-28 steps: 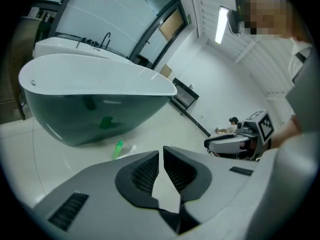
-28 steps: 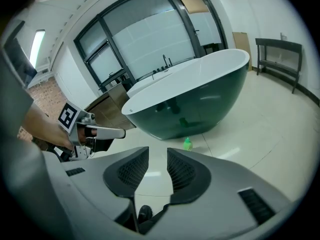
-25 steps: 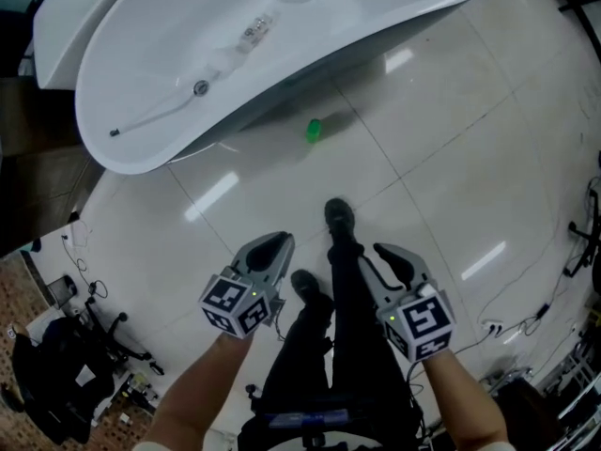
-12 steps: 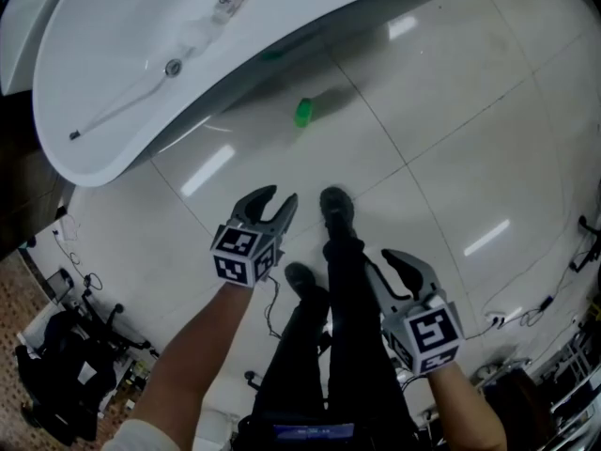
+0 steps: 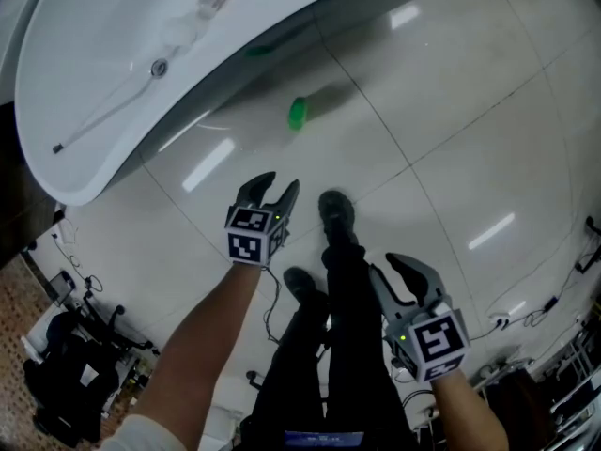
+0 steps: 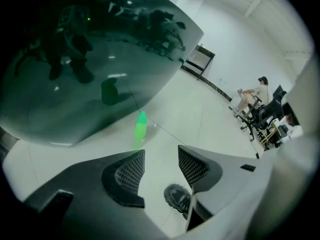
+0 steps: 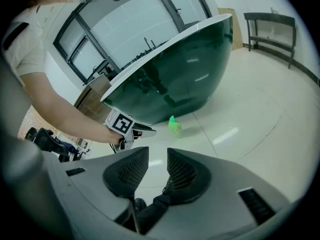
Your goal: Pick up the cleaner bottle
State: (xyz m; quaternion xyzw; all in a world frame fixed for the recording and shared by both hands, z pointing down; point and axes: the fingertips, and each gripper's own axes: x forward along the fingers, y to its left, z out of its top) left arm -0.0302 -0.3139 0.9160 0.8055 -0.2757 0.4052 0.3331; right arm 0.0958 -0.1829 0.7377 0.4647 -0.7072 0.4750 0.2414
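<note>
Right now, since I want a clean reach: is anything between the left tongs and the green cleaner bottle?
Nothing visible. Only bare floor lies between the left tongs, whose jaws have just been opening with nothing between them, and the cleaner bottle beside the bathtub.

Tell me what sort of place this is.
Likely a bathroom mock-up in a lab or showroom: a freestanding bathtub, a glossy tiled floor with a green cleaner bottle, and office chairs nearby.
</note>
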